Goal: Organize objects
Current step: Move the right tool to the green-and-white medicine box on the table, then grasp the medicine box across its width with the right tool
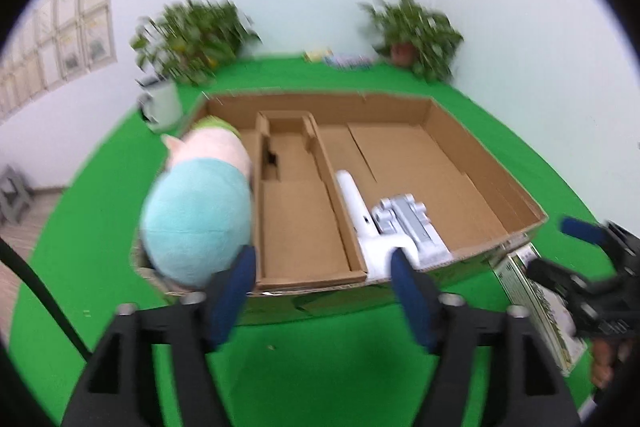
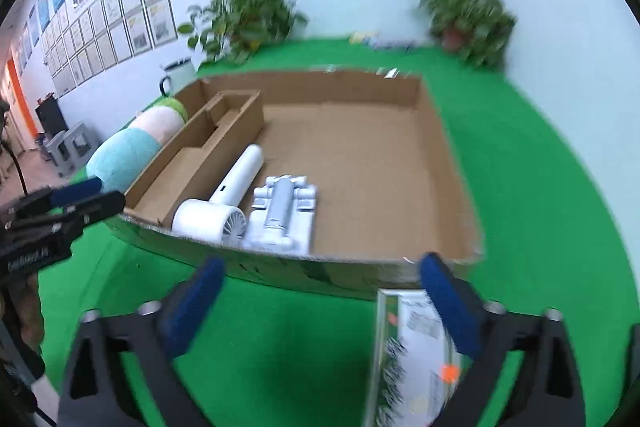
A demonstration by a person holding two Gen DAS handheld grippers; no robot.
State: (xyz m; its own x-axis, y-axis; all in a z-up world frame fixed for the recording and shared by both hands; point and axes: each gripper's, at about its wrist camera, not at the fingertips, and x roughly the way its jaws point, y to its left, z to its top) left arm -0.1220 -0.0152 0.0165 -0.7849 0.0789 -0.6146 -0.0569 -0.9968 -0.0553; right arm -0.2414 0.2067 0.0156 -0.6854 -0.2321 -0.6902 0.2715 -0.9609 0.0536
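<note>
A shallow cardboard box (image 1: 480, 151) (image 2: 444, 147) lies on the green table. Inside it are a white hair dryer (image 1: 352, 199) (image 2: 228, 199), a grey-white toy car (image 1: 408, 223) (image 2: 284, 215) and a narrow cardboard insert (image 1: 300, 219) (image 2: 200, 155). A plush toy, teal, pink and green (image 1: 200, 207) (image 2: 128, 155), lies at the box's left edge. A flat printed package (image 2: 408, 359) (image 1: 536, 299) lies on the table in front of the box. My left gripper (image 1: 324, 291) is open and empty before the box. My right gripper (image 2: 320, 307) is open, its right finger over the package.
Two potted plants (image 1: 196, 35) (image 1: 416, 31) stand at the back of the table, with a white mug (image 1: 160, 103) (image 2: 176, 75) at the back left. Small items (image 1: 336, 57) lie by the back wall. Framed papers hang on the left wall.
</note>
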